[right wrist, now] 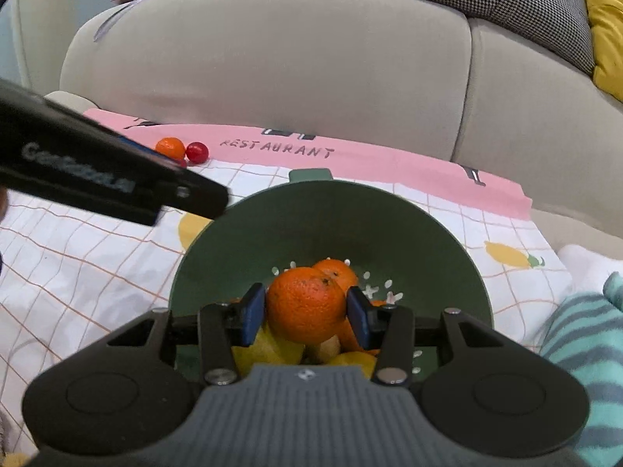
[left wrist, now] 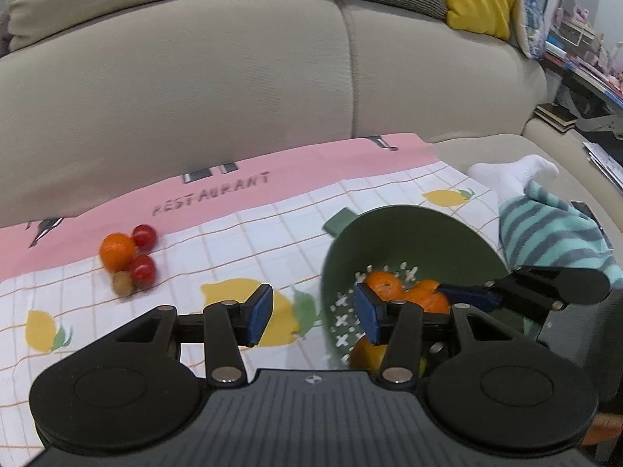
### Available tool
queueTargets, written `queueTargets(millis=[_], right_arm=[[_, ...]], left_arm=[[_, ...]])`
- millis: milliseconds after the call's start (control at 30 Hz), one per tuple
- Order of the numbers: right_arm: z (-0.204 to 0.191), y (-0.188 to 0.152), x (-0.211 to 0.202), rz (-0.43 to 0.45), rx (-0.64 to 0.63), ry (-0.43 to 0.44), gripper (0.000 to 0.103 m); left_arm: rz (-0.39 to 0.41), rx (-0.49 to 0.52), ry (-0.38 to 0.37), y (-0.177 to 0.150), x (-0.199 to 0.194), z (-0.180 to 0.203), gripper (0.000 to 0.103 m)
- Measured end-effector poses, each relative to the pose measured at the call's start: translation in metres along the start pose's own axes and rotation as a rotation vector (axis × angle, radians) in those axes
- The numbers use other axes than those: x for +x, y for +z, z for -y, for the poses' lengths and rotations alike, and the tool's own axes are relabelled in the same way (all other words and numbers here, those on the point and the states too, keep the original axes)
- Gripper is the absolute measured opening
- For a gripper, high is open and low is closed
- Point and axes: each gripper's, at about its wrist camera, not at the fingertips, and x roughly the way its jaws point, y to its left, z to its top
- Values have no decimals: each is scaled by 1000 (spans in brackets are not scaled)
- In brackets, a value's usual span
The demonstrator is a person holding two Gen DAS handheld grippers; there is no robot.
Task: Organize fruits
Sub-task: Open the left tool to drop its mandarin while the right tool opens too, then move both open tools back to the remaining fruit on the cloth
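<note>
The right tongs (right wrist: 306, 321) are closed on an orange (right wrist: 305, 303), both pads pressed to its sides, holding it just over the fruit already in the green colander (right wrist: 335, 210); this looks like the drop-off step, so the next move calls for parting the pads and lifting clear without knocking the pile. The left tongs (left wrist: 311, 313) stand about half open with nothing between them, over the cloth (left wrist: 218, 241) just left of the colander; they seem bound for the loose fruit at the far left, which needs a reach across and a narrow, gentle grip. Left on the cloth: one small orange (left wrist: 117, 251), two cherry tomatoes (left wrist: 145, 236), one brownish-green fruit (left wrist: 122, 283), all touching in a cluster; in the colander at least two more oranges and some yellow fruit, too hidden to count.
</note>
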Motion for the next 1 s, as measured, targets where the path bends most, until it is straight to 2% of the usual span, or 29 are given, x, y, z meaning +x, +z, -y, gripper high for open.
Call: queueTargets(millis=[167, 200, 400, 600, 667, 800, 1000], right_arm=[[4, 5, 3, -12, 27, -49, 43], [-1, -4, -4, -13, 28, -61, 43], [-9, -8, -4, -32, -38, -140, 44], [-19, -6, -11, -15, -73, -154, 46], [-25, -6, -17, 1, -85, -167, 58], [-39, 0, -29, 45, -103, -178, 60], [-68, 14, -43, 104, -100, -128, 61]], left_arm=[[0, -13, 24, -7, -8, -10, 57], [1, -15, 28, -9, -10, -11, 57], [6, -31, 51, -14, -19, -22, 57], [14, -58, 74, -20, -30, -34, 57], [21, -66, 83, -21, -35, -39, 57], [35, -92, 101, -24, -44, -50, 57], [64, -136, 122, -28, -56, -70, 57]])
